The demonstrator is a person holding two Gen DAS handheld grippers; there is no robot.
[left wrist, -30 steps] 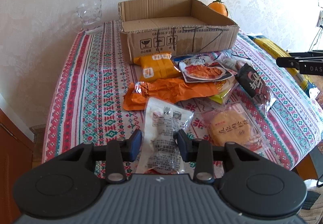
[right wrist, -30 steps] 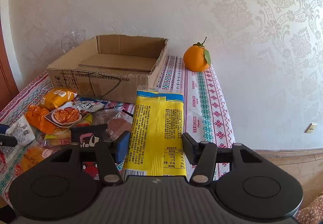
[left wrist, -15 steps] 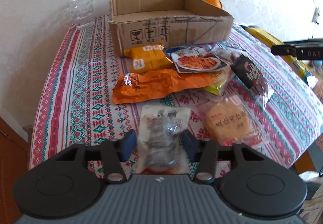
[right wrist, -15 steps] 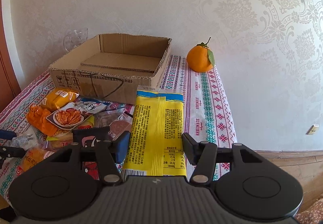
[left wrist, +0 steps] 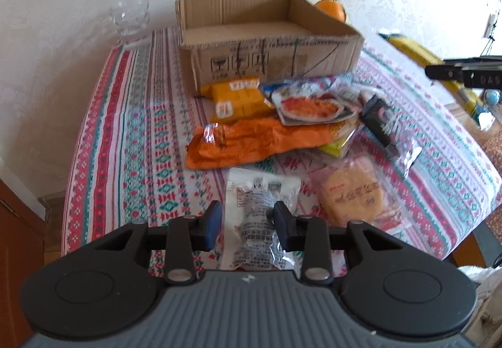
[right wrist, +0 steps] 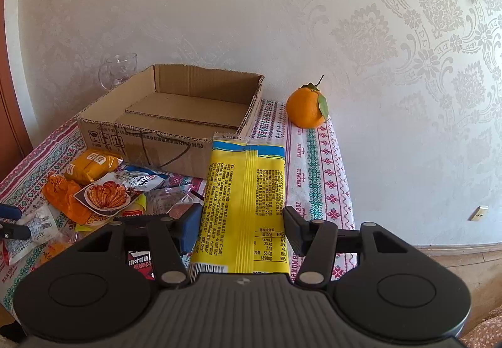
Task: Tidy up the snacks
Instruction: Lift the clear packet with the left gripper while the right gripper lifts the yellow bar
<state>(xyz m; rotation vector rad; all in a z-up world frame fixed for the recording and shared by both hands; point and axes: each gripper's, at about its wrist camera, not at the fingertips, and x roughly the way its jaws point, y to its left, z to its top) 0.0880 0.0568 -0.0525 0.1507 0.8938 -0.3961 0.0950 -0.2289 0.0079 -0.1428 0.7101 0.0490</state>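
Note:
An open cardboard box (left wrist: pixel 266 34) stands at the back of the table; it also shows in the right wrist view (right wrist: pixel 175 116), with nothing in it. Snack packs lie in front of it: an orange pack (left wrist: pixel 251 144), a yellow-orange pack (left wrist: pixel 238 100), a picture pouch (left wrist: pixel 310 103), a round cake pack (left wrist: pixel 351 194). My left gripper (left wrist: pixel 248 219) is shut on a clear white packet (left wrist: pixel 257 216) and holds it above the table. My right gripper (right wrist: pixel 241 225) is shut on a long yellow packet (right wrist: pixel 244 197), held off the table's right side.
A glass (left wrist: pixel 130 18) stands at the back left by the wall. An orange fruit (right wrist: pixel 306 108) sits at the back right corner. A black pack (left wrist: pixel 386 125) lies right of the pile. The table's front edge is just below my left gripper.
My left gripper has risen and pulled back with the clear white packet, lifting it off the cloth. My right gripper has lifted slightly with the yellow packet.

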